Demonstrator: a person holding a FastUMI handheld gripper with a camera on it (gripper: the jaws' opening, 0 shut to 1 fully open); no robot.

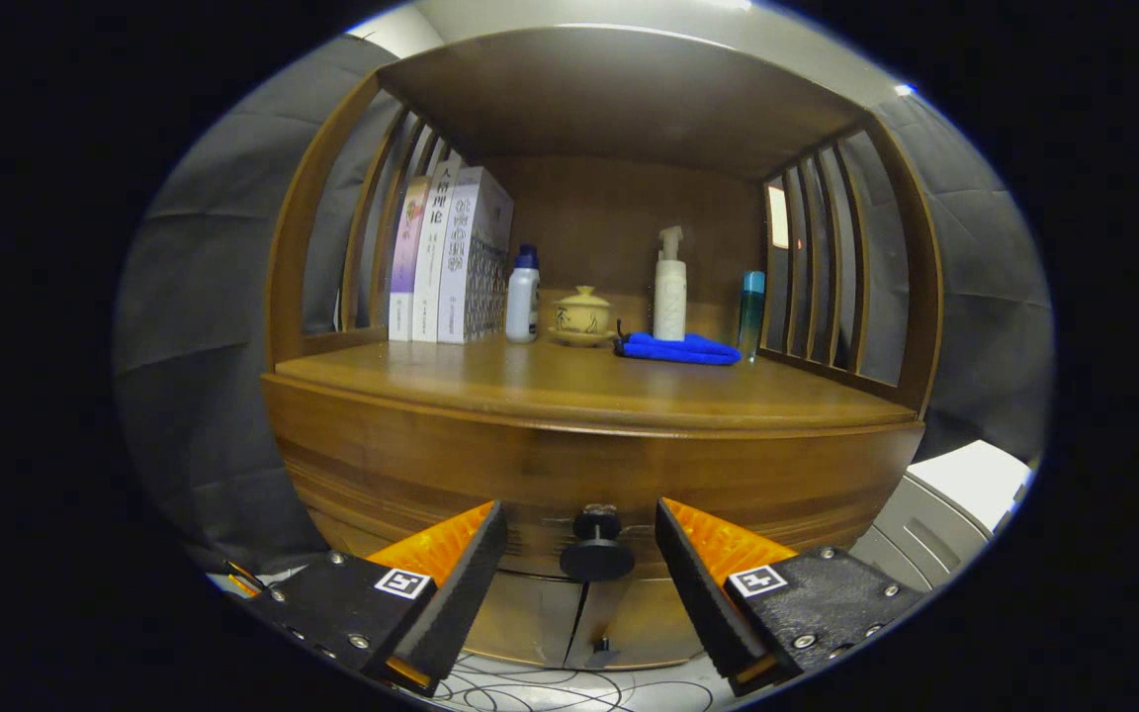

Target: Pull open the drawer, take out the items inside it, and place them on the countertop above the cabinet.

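A wooden cabinet stands straight ahead, its drawer front (411, 465) closed under the countertop (569, 381). A round black knob (597, 549) sticks out of the drawer front. My gripper (581, 539) is open, its two orange-and-black fingers (461, 569) on either side of the knob with a gap to each; nothing is held. What lies inside the drawer is hidden.
On the countertop's back stand three books (446, 262), a white bottle with a blue cap (523, 297), a yellow lidded cup (582, 316), a white pump bottle (669, 287), a folded blue cloth (678, 349) and a teal bottle (750, 311). Slatted sides flank the shelf. A white unit (955, 504) sits to the right.
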